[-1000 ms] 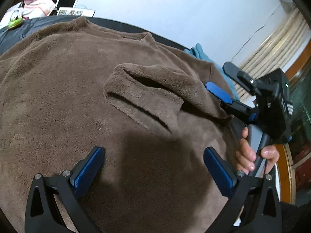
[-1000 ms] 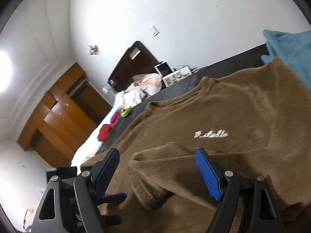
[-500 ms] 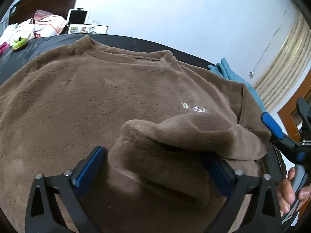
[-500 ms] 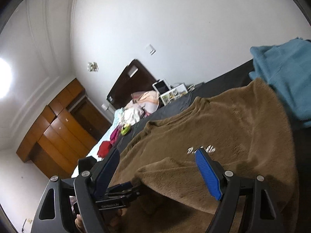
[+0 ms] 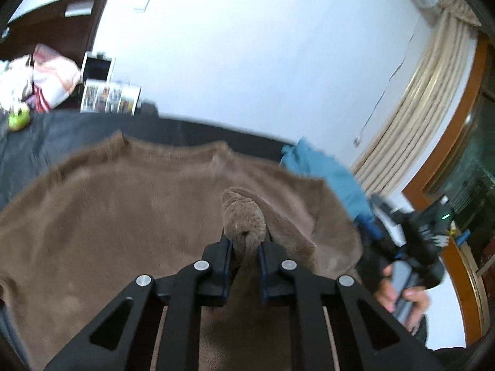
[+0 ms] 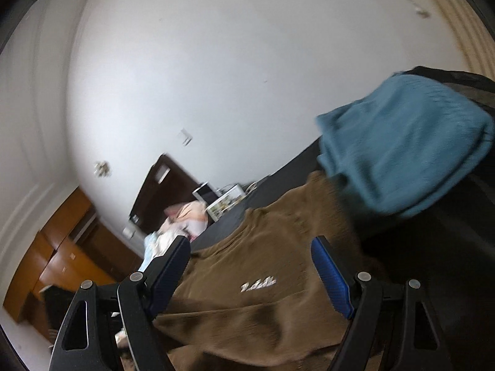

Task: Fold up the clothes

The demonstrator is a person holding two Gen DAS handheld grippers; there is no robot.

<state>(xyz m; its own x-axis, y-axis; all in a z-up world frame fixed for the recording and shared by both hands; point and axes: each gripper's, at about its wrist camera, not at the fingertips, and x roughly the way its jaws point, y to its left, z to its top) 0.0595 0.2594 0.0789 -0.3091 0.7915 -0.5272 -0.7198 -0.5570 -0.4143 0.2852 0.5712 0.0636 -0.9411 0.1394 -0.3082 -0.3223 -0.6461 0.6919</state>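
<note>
Brown sweater (image 6: pixel 263 306) bears white script (perhaps unreadable, blurred).

white walls (image 6: pixel 216 77), cream curtain (image 5: pixel 433 99), wooden wardrobe (image 6: pixel 58 256), dark headboard (image 5: pixel 52 24).

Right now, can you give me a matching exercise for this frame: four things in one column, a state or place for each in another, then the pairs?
1. left gripper
2. right gripper
3. brown sweater
4. blue garment

A. bunched beyond the sweater's far edge
B. spread flat on the dark bed
C. open, holding nothing
D. shut on the sleeve cuff

Pairs: 1-D, 2-C, 3-B, 4-A
</note>
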